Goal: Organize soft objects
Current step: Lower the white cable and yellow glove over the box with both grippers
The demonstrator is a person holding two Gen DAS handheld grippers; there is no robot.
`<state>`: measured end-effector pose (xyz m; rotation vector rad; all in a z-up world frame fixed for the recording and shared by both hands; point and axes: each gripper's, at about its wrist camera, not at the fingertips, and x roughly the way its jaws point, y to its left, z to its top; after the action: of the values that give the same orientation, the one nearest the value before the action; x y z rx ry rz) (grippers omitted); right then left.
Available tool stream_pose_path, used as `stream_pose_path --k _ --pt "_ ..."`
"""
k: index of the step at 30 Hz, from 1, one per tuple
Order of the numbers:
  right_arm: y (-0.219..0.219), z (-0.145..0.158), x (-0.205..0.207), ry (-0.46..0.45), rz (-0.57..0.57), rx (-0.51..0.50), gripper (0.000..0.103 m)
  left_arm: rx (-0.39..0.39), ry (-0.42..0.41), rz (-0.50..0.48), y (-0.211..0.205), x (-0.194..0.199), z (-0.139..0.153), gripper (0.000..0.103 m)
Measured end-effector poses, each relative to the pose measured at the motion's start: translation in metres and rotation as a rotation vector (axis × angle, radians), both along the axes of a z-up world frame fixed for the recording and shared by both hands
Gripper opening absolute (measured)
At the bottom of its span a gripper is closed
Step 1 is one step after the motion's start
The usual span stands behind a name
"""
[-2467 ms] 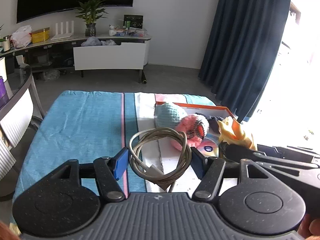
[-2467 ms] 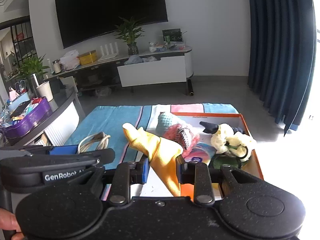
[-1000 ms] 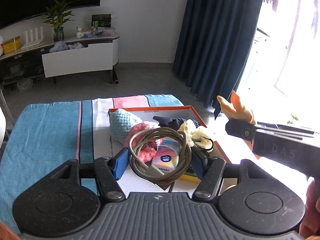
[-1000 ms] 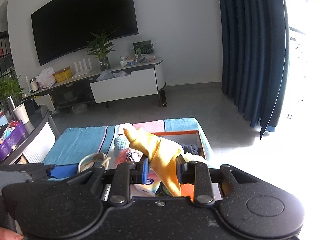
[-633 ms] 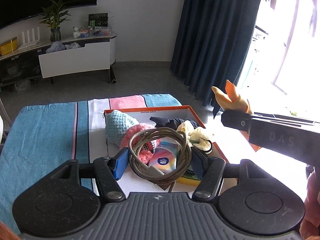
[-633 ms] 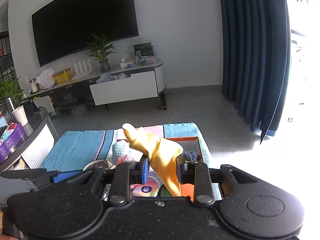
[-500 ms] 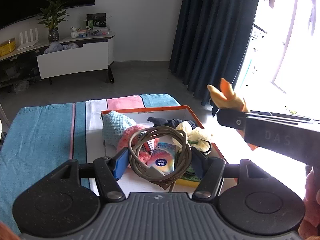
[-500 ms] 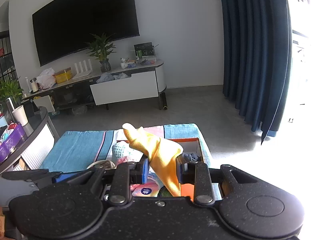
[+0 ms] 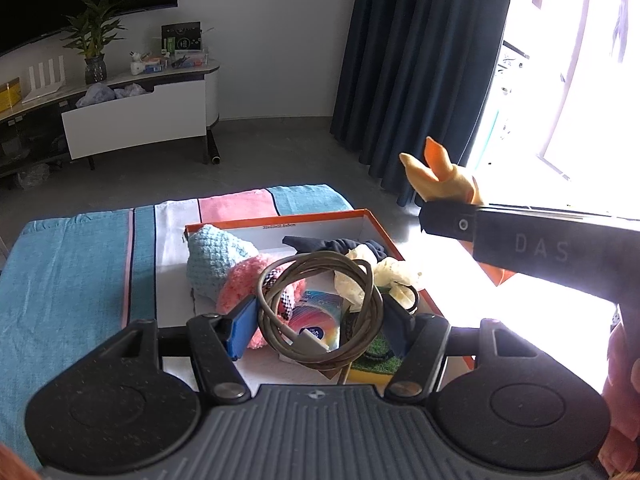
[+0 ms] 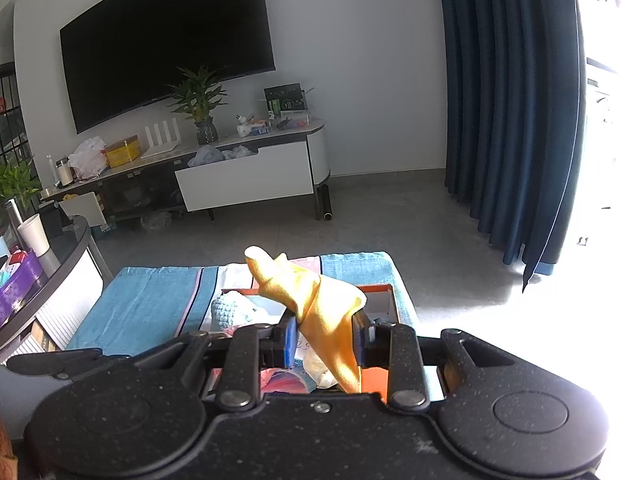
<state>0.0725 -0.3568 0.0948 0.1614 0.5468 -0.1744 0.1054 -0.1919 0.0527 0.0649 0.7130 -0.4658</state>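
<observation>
My left gripper (image 9: 318, 318) is shut on a coiled grey cable (image 9: 316, 306), held above an orange box (image 9: 320, 214) on the striped cloth. Inside the box lie a light blue knitted piece (image 9: 212, 258), a pink fluffy piece (image 9: 250, 282), dark fabric (image 9: 320, 244), a cream scrunchie (image 9: 384, 276) and a colourful packet (image 9: 318, 318). My right gripper (image 10: 325, 338) is shut on a yellow rubber glove (image 10: 320, 312), whose fingers stick up above the box (image 10: 378, 292). In the left wrist view the glove (image 9: 438, 178) and the right gripper's finger (image 9: 520, 240) hang right of the box.
The striped blue, white and pink cloth (image 9: 76, 256) covers the table to the left of the box. A white TV cabinet (image 10: 248, 178) with a plant stands at the far wall. Dark blue curtains (image 10: 508, 112) hang at the right beside a bright window.
Both grippers have drifted a little toward the box with their loads. The box and its contents sit lower and closer under the cable, and the glove now hangs over the box's near side.
</observation>
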Motion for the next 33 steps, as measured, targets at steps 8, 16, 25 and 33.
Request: stream_pose_path --k 8,16,25,33 --pt "-0.006 -0.004 0.012 0.013 -0.002 0.006 0.033 0.005 0.013 -0.005 -0.005 0.005 -0.005 0.065" --pt "-0.008 -0.008 0.018 0.022 0.003 0.007 0.033 0.006 0.026 -0.004 -0.008 0.01 -0.008 0.065" --pt "-0.009 -0.011 0.025 0.024 0.002 0.009 0.033 0.001 0.017 0.007 -0.009 0.022 -0.006 0.065" --pt "-0.011 -0.013 0.027 0.027 0.004 0.017 0.034 0.004 0.009 0.0 -0.014 0.028 -0.004 0.065"
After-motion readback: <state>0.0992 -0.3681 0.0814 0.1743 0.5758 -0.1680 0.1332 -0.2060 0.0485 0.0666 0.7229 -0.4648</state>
